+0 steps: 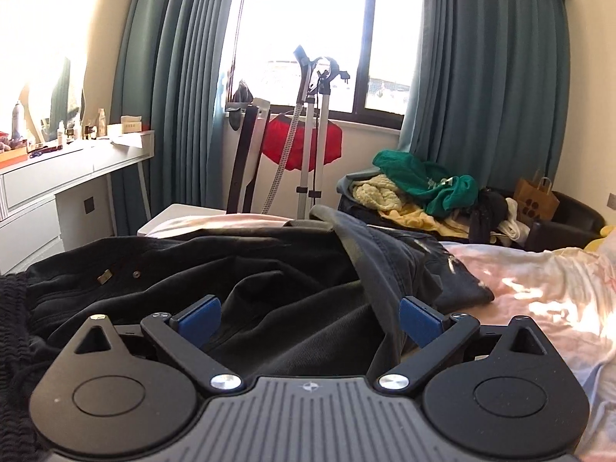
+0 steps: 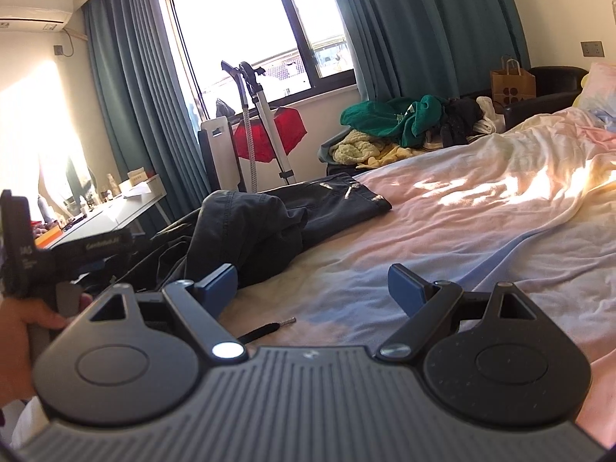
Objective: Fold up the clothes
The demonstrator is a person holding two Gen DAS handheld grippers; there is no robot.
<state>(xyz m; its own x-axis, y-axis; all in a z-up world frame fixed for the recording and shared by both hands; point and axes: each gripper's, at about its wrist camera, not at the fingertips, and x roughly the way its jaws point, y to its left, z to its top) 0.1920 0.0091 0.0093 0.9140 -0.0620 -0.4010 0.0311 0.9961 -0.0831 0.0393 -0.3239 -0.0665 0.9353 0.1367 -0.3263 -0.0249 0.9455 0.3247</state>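
Trousers (image 1: 215, 269), one dark pair, were found crumpled on the pink bedsheet (image 1: 539, 281), one leg (image 2: 331, 200) stretched toward the window. Two grippers were recorded. The left gripper (image 1: 310, 317) was spread wide just above the fabric, a raised fold lying against its right finger (image 1: 417, 321) (no clamping seen). The right gripper (image 2: 312, 287) was likewise wide apart, nothing held, over bare sheet beside the trousers. One heap of clothes (image 2: 404, 123) was noted beyond the bed.
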